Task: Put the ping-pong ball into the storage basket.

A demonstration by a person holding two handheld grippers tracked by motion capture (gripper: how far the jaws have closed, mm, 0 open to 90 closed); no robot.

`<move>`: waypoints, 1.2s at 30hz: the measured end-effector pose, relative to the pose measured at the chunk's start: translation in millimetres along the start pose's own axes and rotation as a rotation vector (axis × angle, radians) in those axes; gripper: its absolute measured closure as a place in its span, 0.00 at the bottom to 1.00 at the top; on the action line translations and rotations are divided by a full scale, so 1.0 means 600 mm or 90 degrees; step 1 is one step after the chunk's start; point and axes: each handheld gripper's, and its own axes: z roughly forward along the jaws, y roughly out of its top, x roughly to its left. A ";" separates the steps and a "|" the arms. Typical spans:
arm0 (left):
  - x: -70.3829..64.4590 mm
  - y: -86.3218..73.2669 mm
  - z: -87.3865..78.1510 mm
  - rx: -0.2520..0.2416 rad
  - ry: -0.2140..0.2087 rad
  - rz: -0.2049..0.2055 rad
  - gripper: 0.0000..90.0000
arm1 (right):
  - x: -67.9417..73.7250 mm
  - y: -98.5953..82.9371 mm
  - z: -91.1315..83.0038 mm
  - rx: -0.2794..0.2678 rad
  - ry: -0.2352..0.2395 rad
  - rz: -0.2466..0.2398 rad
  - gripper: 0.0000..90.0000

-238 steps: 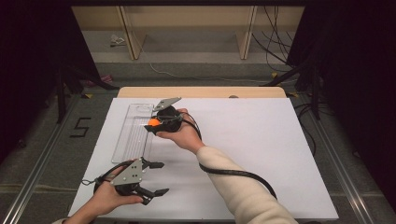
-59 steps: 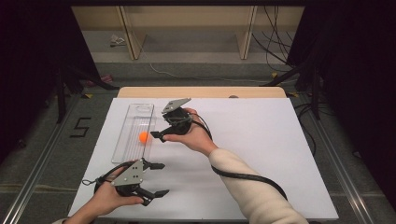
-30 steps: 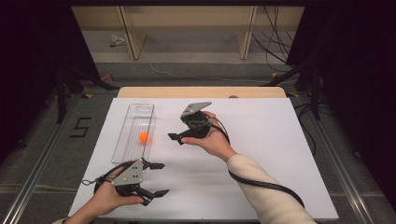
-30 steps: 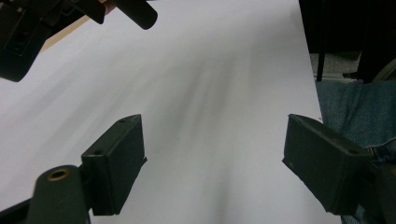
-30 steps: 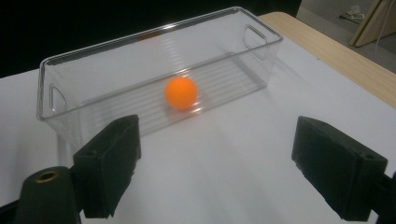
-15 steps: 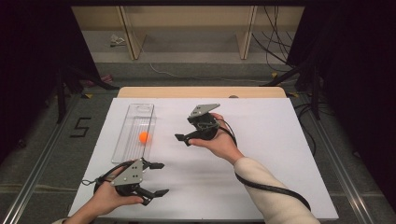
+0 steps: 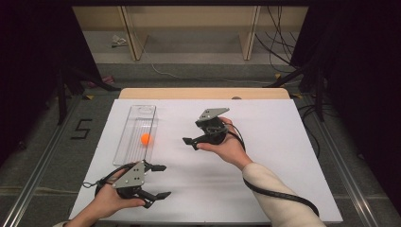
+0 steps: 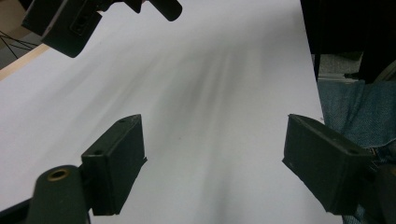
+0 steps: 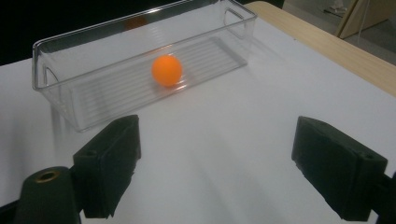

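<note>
Hovering over the white table [image 7: 265,189], the right gripper [image 7: 189,142] has its jaws spread wide and empty — the orange ball [image 9: 166,70] lies apart from it, inside the clear tray [image 9: 116,28]. Near the table's front edge, the left gripper [image 7: 161,180] is spread wide too, holding nothing.

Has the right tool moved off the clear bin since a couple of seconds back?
Yes. The right tool has drawn rightward, away from the clear bin, leaving the orange ball inside it.
</note>
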 end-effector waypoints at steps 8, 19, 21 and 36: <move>0.000 0.000 0.000 -0.001 0.001 -0.001 0.22 | -0.007 -0.016 -0.022 -0.002 -0.014 0.009 0.18; 0.000 0.000 0.000 0.000 0.003 -0.001 0.22 | -0.019 -0.050 -0.068 -0.009 -0.038 0.025 0.18; 0.000 0.000 0.000 0.000 0.003 -0.001 0.22 | -0.021 -0.056 -0.077 -0.012 -0.042 0.031 0.18; 0.001 0.000 -0.001 -0.001 0.005 -0.003 0.22 | -0.028 -0.090 -0.127 -0.025 -0.067 0.051 0.18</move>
